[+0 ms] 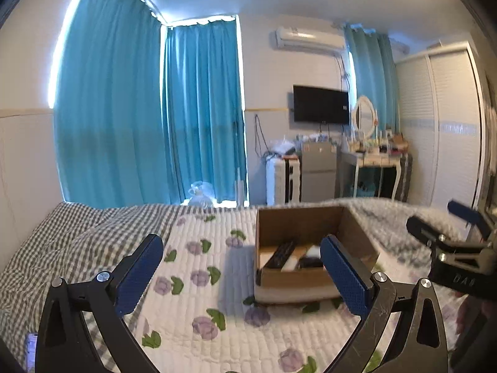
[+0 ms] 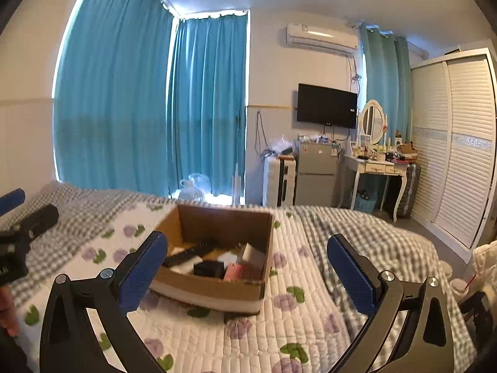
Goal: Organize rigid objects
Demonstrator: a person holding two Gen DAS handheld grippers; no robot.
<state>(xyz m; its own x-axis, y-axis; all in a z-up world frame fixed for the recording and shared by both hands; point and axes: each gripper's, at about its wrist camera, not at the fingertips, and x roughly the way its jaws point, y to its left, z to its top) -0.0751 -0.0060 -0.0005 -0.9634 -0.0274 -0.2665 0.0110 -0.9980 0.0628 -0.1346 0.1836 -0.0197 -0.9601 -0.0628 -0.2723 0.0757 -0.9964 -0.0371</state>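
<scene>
Over the floral quilt [image 1: 198, 242] the left gripper [image 1: 242, 275] hangs with its blue pads spread wide and nothing between them, the cardboard box [image 1: 298, 220] just ahead toward its right finger. The right gripper [image 2: 247, 272], equally splayed and empty, has the box [image 2: 217, 292] toward its left finger. Only this view shows a pink item [image 2: 233, 272] beside the black remote [image 2: 189, 253], amid dark and white pieces.

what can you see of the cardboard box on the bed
The box is plain brown cardboard, open-topped, with a pale band along its base. It sits upright on the quilt, near the middle of the bed. Inside lie a long black remote, a small black block, white items and something pink. Neither hand-held gripper touches it; both are open and empty.
</scene>
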